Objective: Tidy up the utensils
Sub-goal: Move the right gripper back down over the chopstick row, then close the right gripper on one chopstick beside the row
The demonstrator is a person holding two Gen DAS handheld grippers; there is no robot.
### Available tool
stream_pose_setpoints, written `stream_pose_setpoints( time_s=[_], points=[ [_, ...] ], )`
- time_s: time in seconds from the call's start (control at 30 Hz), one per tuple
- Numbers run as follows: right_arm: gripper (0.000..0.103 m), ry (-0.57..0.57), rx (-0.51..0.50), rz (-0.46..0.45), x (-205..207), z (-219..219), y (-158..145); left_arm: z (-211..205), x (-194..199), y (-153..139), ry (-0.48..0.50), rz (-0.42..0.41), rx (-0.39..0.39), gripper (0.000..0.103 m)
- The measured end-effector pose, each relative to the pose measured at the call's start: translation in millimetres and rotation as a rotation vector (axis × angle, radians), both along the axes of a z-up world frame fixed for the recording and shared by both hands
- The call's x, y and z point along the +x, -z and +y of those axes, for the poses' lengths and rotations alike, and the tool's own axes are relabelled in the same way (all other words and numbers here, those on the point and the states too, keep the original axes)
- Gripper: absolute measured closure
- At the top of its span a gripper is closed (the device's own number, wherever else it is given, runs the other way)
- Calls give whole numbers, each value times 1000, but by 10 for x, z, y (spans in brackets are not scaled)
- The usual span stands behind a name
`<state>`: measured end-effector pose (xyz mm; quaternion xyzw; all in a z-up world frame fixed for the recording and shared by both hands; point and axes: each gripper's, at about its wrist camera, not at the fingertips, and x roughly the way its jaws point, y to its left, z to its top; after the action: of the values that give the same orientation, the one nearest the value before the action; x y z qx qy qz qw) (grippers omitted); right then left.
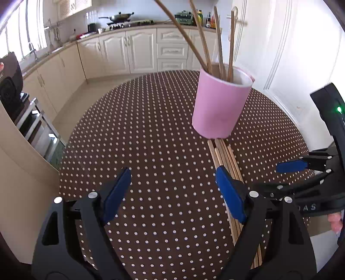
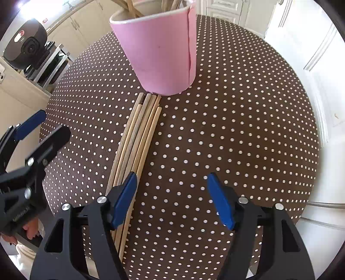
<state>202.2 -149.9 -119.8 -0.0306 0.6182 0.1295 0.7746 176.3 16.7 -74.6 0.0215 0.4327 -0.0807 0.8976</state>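
Observation:
A pink cup point(image 1: 220, 107) stands on the brown dotted table point(image 1: 151, 129) and holds several wooden chopsticks point(image 1: 220, 47). More chopsticks lie in a bundle point(image 1: 228, 159) on the table, their far ends touching the cup's base. My left gripper point(image 1: 174, 189) is open and empty, its right finger over the bundle. In the right wrist view the cup point(image 2: 159, 49) is ahead and the bundle point(image 2: 138, 137) runs toward me. My right gripper point(image 2: 172, 198) is open and empty, its left finger over the bundle. Each gripper shows in the other's view, the right one point(image 1: 289, 170) and the left one point(image 2: 36, 129).
Cream kitchen cabinets point(image 1: 140, 49) and a counter with a stove and wok point(image 1: 120, 17) lie beyond the table. A dark appliance point(image 2: 25, 45) sits on a shelf at the left. White doors point(image 2: 312, 53) stand at the right.

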Motion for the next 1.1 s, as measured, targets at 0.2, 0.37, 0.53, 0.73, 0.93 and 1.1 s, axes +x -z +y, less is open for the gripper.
stream_pose_setpoints(
  time_s=[0.2, 0.37, 0.53, 0.73, 0.93, 1.1],
  points=[
    [51, -29, -22, 6, 76, 128, 14, -5, 50, 97, -19, 59, 40, 20],
    [59, -37, -45, 40, 168, 204, 83, -11, 107, 177, -30, 119, 45, 20],
    [60, -55, -60, 48, 243, 263, 90, -10, 161, 244, -27, 165, 42, 20],
    [72, -61, -52, 70, 360, 475, 144, 8, 241, 317, -32, 214, 38, 20],
    [90, -80, -75, 74, 406, 662, 173, 0, 297, 352, -35, 234, 53, 20],
    [93, -83, -102, 69, 347, 855, 225, -42, 329, 377, -41, 227, 73, 20]
  ],
)
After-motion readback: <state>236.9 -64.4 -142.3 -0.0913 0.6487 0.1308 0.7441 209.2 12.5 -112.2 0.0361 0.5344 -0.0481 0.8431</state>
